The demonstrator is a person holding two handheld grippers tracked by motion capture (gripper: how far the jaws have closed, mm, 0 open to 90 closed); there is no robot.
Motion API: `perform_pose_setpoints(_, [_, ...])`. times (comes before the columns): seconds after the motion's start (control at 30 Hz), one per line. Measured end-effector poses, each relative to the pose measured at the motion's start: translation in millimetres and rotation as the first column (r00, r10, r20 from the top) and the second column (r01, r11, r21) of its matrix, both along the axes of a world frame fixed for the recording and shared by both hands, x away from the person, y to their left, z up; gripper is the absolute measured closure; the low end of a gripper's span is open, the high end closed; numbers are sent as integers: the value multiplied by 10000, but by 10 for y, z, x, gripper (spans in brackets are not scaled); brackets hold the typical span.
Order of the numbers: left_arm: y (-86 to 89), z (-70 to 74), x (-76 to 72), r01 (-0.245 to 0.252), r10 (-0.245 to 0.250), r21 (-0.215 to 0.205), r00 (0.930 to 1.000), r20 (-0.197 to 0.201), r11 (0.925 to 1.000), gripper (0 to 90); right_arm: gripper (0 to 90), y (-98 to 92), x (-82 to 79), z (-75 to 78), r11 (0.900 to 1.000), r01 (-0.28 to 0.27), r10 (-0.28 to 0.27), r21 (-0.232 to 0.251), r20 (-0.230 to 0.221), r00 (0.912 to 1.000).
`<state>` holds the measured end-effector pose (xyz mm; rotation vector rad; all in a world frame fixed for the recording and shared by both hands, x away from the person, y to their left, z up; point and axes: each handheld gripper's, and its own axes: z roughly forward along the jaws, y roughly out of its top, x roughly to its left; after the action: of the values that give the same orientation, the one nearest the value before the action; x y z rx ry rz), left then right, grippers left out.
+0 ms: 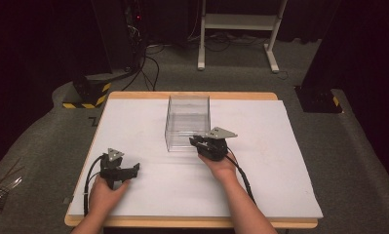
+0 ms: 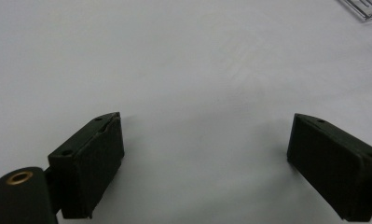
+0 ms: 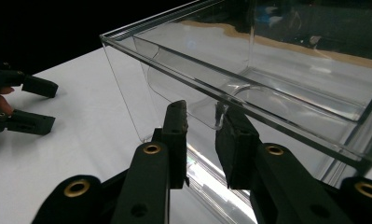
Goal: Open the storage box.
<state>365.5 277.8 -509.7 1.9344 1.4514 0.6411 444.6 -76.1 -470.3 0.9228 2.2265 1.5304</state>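
Right claw [image 3: 200,119] straddles the clear acrylic box's [image 1: 187,122] near wall, mid-frame, jaws unclenched; clamping off-centre could tip it.

Dark room, grey carpet, one lit table

A white sheet [image 1: 280,161] covers the wooden table [image 1: 192,95]; beyond it stands a white desk frame [image 1: 238,22], with black cables [image 1: 148,68] trailing over the carpet [image 1: 50,141] and yellow-black striped bases [image 1: 85,95] at the dim edges.
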Motion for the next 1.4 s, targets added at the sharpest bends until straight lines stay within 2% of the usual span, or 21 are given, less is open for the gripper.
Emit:
perform_pose_setpoints(0.3, [0,0,0,-1,1,2,10000,0,10000,111,792,-71,-7,7,9989,-460,460,-58,6,9989])
perform_pose_setpoints(1.4, [-1,0,-1,1,-1,10,10000,3,10000,111,839,-168,-318,-7,9972,-745,744,64,59,9972])
